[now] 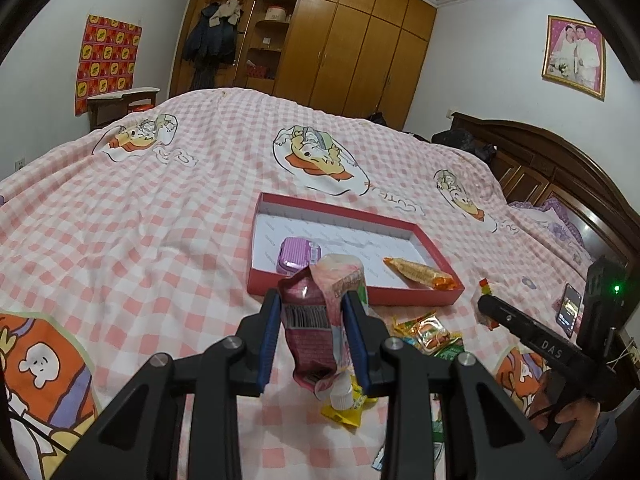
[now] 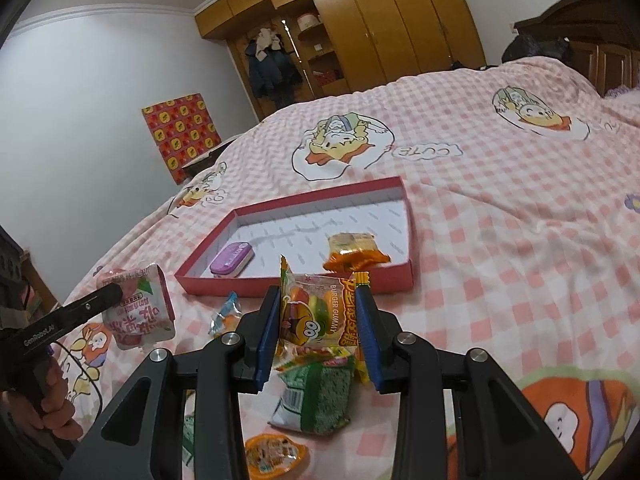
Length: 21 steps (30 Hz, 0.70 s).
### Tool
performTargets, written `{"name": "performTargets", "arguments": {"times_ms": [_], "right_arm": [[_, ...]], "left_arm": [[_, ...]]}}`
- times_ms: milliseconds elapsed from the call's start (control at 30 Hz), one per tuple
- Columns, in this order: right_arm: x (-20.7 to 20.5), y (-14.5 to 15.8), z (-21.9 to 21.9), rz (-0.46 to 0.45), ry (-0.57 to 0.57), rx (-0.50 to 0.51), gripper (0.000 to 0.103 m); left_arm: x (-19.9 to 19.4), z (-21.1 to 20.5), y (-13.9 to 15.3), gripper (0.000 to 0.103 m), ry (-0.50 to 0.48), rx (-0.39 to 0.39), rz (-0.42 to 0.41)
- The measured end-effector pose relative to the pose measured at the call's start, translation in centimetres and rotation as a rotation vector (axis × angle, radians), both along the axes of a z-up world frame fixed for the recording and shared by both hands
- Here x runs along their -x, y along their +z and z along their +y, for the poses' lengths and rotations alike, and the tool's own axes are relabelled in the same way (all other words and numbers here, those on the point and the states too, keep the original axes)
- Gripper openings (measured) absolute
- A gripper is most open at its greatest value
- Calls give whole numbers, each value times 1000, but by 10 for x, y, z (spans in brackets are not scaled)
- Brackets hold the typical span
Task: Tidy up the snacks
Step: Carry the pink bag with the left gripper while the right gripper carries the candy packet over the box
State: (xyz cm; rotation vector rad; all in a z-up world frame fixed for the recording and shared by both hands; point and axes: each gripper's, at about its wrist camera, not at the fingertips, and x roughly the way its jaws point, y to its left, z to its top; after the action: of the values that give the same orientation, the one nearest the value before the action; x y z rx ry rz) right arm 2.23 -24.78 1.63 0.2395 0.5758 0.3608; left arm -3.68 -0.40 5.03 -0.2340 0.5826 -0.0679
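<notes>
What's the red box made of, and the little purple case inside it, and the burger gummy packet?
Red box: likely cardboard, matte red outside, white printed lining, thin stiff walls.
Purple case: probably metal or plastic, with a smooth sheen and rounded corners.
Burger gummy packet: thin glossy plastic film, crinkled and partly see-through.

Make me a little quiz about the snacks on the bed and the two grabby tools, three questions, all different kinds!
1. True or false: the red box already has a purple tin in it.
2. What is the right tool holding? A) a burger gummy packet B) a banana C) a spoon
3. Fill in the word: the left tool is shut on a pink drink ____.

Key:
1. True. The purple tin lies inside the box, with an orange wrapped snack near the other end.
2. A. The burger gummy packet sits between its blue pads.
3. Pouch. The pink drink pouch hangs with its white cap down.
</notes>
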Motion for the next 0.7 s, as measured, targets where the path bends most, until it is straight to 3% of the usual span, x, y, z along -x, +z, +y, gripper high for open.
{"name": "performTargets", "arguments": {"times_ms": [700], "right_arm": [[-33, 11, 21, -28, 34, 27, 37]], "left_arm": [[-30, -3, 17, 33, -34, -9, -38]]}}
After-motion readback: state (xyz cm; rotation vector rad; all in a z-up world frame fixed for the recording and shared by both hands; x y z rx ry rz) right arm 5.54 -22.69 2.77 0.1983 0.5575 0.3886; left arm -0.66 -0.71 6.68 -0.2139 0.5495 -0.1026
